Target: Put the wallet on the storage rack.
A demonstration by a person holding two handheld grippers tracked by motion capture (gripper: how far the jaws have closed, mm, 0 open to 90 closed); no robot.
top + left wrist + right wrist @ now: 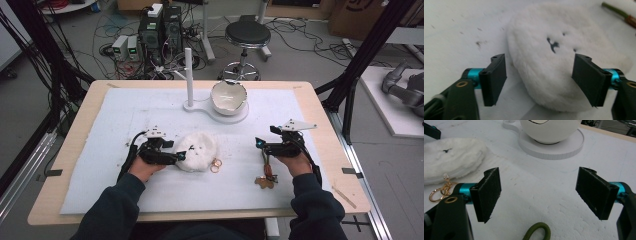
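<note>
Left gripper [540, 80] stands with its jaws wide apart and nothing clamped between them. A white fluffy pouch [564, 55] lies directly ahead of it, its near edge reaching into the gap between the jaws; whether the right-hand jaw touches the fur cannot be told. The pouch carries a small dark embroidered face on its top. In the high view the left gripper [181, 156] sits at the pouch's [197, 150] left edge, held by the left hand [145, 167].

Right gripper [539, 195] is likewise spread wide and holds nothing; only the white foam mat [544, 182] lies between its jaws. An olive-green cord loop [537, 231] lies on the mat just below the gap. Ahead and to its left lies the pouch [451, 160], zipper edge facing the gripper, with gold key rings [439, 191] attached to the zipper pull, just beside the left-hand jaw. Straight ahead, well apart from the jaws, a white bowl [549, 130] sits on a round white base [564, 146].

In the high view the right gripper [260, 143] is held by the right hand [295, 162], well apart from the pouch. A small brown keychain charm [265, 180] lies near that hand on the mat. The bowl [228, 97] stands beyond both grippers, beside an upright white post [189, 75] on the same base.
</note>
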